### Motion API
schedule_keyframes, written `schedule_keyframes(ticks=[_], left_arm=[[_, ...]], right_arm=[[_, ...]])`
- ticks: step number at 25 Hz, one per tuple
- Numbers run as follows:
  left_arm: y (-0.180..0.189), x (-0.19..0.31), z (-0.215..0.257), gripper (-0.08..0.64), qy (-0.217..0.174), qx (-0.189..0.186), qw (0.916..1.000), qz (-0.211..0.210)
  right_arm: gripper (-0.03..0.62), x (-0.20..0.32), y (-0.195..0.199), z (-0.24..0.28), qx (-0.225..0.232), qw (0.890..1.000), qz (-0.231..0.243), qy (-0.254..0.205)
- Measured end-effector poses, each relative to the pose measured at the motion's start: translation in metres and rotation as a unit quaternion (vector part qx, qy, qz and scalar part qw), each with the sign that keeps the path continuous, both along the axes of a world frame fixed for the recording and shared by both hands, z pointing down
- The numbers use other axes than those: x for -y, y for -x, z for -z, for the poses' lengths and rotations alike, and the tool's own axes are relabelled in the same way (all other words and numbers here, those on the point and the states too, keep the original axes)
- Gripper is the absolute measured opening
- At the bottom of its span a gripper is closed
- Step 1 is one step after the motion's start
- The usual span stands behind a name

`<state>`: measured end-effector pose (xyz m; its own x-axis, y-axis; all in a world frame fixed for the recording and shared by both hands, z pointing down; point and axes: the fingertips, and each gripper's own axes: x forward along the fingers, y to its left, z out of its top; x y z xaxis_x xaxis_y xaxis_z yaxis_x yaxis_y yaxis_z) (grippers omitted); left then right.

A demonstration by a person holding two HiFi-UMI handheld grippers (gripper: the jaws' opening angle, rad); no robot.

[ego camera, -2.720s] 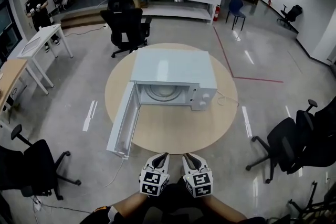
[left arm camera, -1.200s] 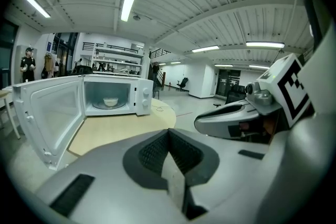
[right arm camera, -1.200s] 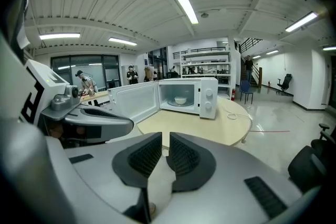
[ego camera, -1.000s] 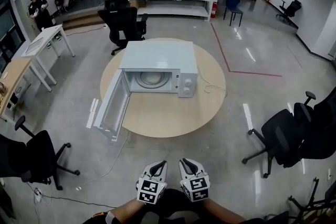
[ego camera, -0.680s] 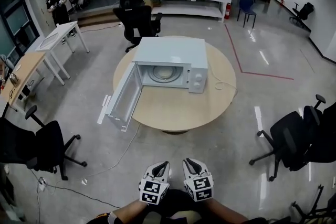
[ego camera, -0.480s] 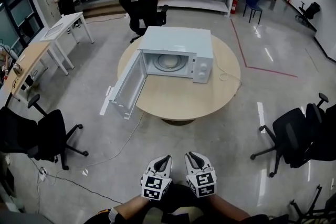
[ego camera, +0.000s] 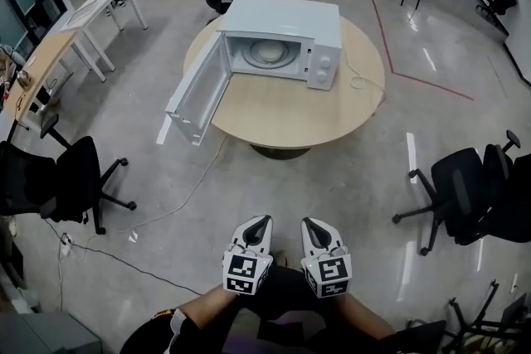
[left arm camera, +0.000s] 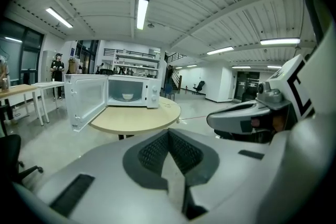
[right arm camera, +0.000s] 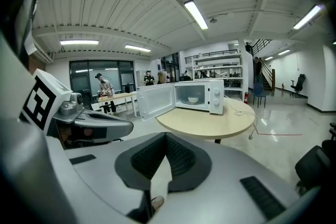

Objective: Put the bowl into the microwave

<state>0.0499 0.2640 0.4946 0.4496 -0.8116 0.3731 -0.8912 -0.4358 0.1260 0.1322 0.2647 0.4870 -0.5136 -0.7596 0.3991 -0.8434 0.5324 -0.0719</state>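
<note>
The bowl [ego camera: 270, 54] sits inside the open microwave [ego camera: 286, 16] on the table [ego camera: 286, 118].

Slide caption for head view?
Bowl inside open microwave on round table; left tool and right tool shut, empty, well back.

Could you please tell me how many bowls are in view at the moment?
1. A white bowl sits inside the open microwave on the round table. No other shows, though the distant shelves are too small to check.
</note>
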Motion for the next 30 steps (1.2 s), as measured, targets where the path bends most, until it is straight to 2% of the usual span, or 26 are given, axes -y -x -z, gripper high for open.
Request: schedule_keyframes(ticks=[15, 30], left_arm=[[-0.023, -0.006, 0.014, 0.046, -0.008, 0.020, 0.9997, -0.014], [-0.039, -0.018, 0.022, 0.046, -0.021, 0.033, 0.9990, -0.023]], right_arm=[[0.015, -0.009, -0.021, 0.010, 0.021, 1.000, -0.009, -0.022], [0.015, -0.022, -0.043, 0.022, 0.018, 0.999, -0.016, -0.042]])
